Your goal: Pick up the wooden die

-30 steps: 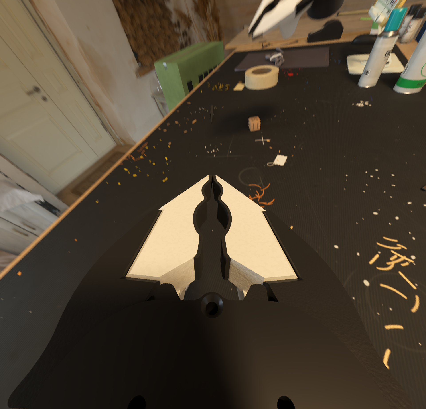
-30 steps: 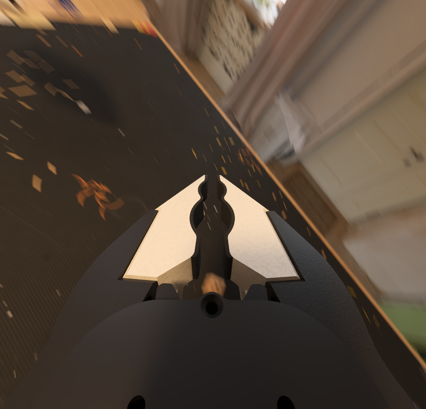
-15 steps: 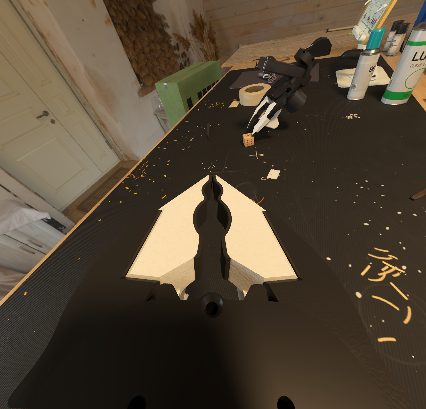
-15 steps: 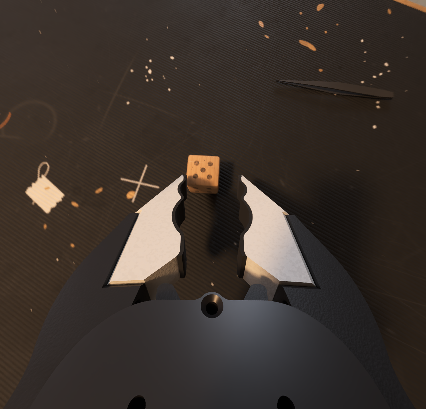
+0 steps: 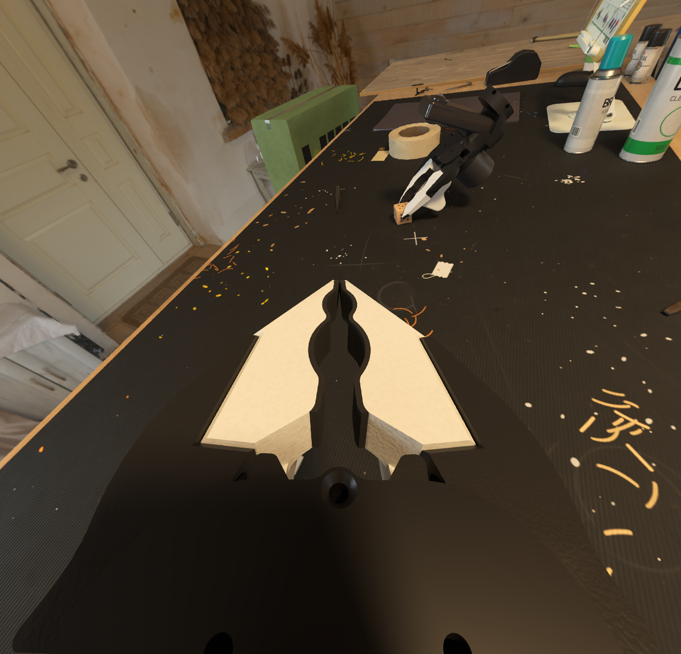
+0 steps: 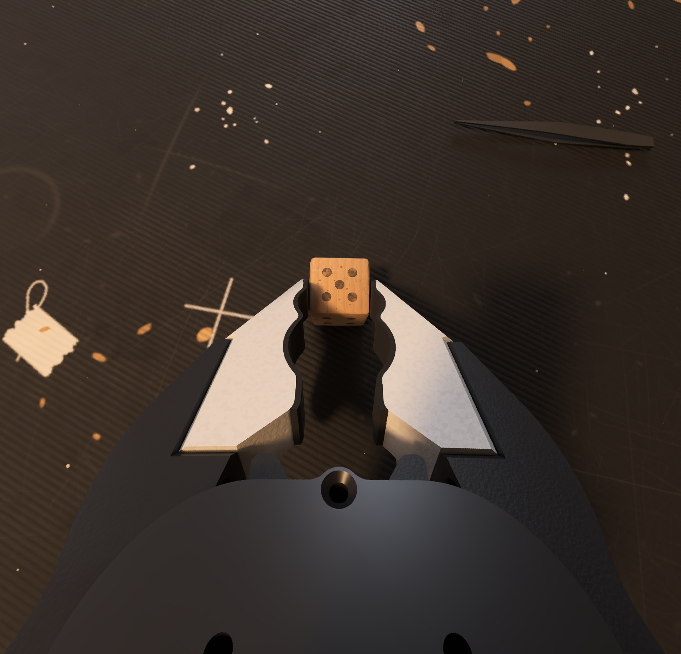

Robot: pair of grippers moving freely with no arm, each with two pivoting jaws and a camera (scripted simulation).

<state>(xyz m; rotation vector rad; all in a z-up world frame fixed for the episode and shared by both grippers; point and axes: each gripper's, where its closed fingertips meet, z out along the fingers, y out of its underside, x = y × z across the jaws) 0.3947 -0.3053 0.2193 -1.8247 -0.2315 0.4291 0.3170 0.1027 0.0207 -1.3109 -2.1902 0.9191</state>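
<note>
The wooden die (image 6: 339, 290) is a small light-brown cube with dark pips, resting on the black mat (image 6: 368, 157). My right gripper (image 6: 338, 286) points down at it, its two fingertips pressed against the die's left and right sides. In the left wrist view the die (image 5: 400, 213) shows far ahead, with the right gripper (image 5: 407, 212) tilted down onto it. My left gripper (image 5: 339, 282) is shut and empty, low over the mat, well short of the die.
A tape roll (image 5: 414, 140), a green box (image 5: 306, 127) and spray cans (image 5: 597, 109) stand beyond the die. A thin black pointed tool (image 6: 552, 133) lies to its right and a small paper tag (image 6: 38, 336) to its left. The table edge (image 5: 147, 341) runs along the left.
My right gripper swung down over the die, moved forward around it and narrowed its jaws onto its sides. My left gripper stayed nearly still and shut.
</note>
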